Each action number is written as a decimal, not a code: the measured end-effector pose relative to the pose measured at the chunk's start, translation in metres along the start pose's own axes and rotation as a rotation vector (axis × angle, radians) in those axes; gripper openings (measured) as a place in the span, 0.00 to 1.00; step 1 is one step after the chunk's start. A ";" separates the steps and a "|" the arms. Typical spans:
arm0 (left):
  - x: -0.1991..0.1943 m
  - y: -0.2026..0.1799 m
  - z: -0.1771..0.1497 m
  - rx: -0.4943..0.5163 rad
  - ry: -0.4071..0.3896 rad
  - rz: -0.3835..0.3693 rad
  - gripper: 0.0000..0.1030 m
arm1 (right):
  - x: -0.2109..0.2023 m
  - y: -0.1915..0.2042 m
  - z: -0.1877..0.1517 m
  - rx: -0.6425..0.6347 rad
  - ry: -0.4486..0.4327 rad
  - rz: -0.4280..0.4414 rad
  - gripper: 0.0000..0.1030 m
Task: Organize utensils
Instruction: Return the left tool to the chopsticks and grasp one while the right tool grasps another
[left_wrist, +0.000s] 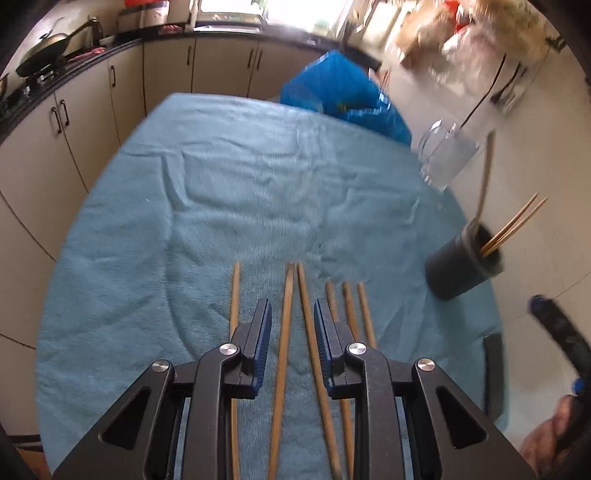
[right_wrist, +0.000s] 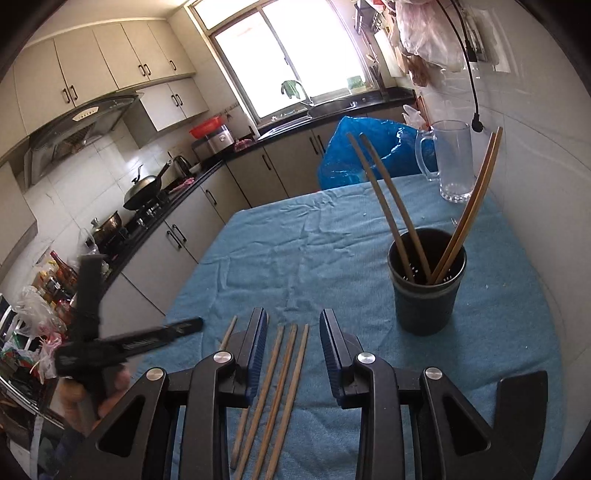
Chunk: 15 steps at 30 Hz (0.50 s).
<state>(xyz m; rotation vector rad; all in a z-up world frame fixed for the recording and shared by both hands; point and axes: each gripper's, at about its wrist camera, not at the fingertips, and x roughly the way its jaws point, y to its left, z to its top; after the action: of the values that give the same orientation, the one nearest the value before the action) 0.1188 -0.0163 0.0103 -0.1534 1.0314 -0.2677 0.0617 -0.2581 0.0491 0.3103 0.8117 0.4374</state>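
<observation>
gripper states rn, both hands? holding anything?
Left gripper: open, empty, two chopsticks on the cloth between its jaws.
Right gripper: open, empty, above three chopsticks.

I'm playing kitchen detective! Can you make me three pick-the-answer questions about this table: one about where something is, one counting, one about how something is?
1. Where do the loose chopsticks lie? A) blue cloth B) sink C) stove
2. How many chopsticks stand in the black cup? A) two B) four C) seven
3. The glass mug is: A) tipped over B) full of juice C) upright, empty
Answers: A, they lie flat on the cloth; B, four lean inside; C, it stands clear and see-through.
</observation>
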 end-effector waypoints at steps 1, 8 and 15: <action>0.010 -0.001 0.000 0.005 0.019 0.006 0.22 | 0.001 0.001 0.000 -0.003 0.003 -0.004 0.31; 0.057 -0.005 0.005 0.027 0.104 0.024 0.15 | -0.001 0.007 -0.006 -0.029 0.014 -0.028 0.31; 0.081 -0.006 0.007 0.040 0.132 0.100 0.12 | 0.003 0.005 -0.006 -0.033 0.028 -0.027 0.31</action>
<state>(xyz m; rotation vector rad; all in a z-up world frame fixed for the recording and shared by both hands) 0.1634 -0.0461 -0.0515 -0.0475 1.1607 -0.2095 0.0575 -0.2511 0.0452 0.2628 0.8342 0.4303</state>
